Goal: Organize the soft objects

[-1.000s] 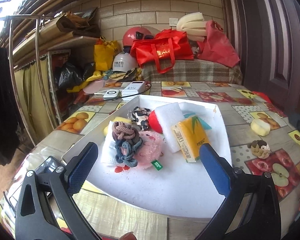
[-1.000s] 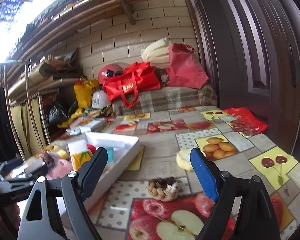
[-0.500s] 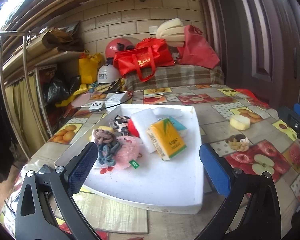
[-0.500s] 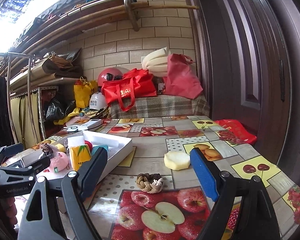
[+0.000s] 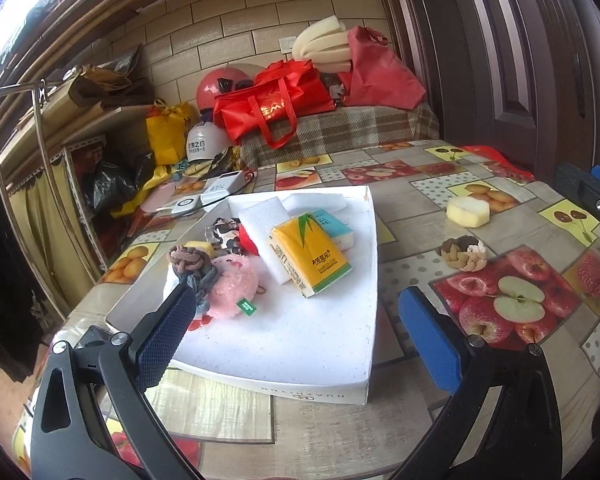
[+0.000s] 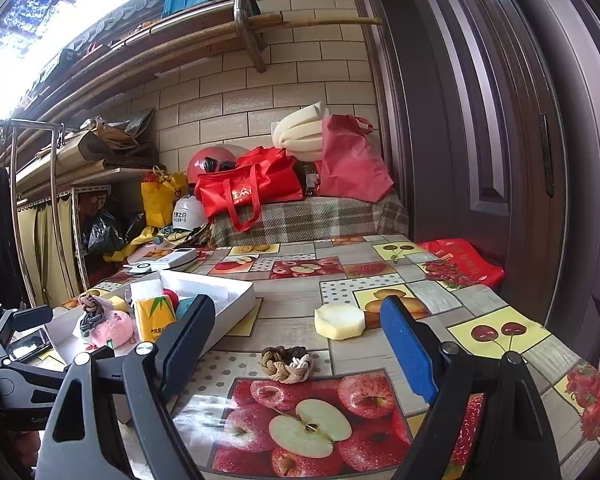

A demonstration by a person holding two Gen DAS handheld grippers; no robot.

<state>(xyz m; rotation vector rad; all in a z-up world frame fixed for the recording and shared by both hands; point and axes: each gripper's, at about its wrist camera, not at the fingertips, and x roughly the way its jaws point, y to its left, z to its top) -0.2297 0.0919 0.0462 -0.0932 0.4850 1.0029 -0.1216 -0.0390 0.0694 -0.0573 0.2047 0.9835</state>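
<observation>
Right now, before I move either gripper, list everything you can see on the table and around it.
shallow white foam-lined box: 1, white, left part of table
yellow tissue pack: 1, yellow, in box
teal tissue pack: 1, teal, in box behind the yellow pack
white foam block: 1, white, in box
pink fluffy plush: 1, pink, in box
knotted fabric hair ties: a few, brown and grey-blue, beside the plush
pale yellow sponge: 1, on tablecloth, outside box
braided rope coil: 1, tan and brown, on tablecloth, outside box
fruit-print tablecloth: 1, multicolour
red tote bag: 1, red, bench behind table
left gripper: 1, black with blue pads, open over box
right gripper: 1, black with blue pads, open above coil
</observation>
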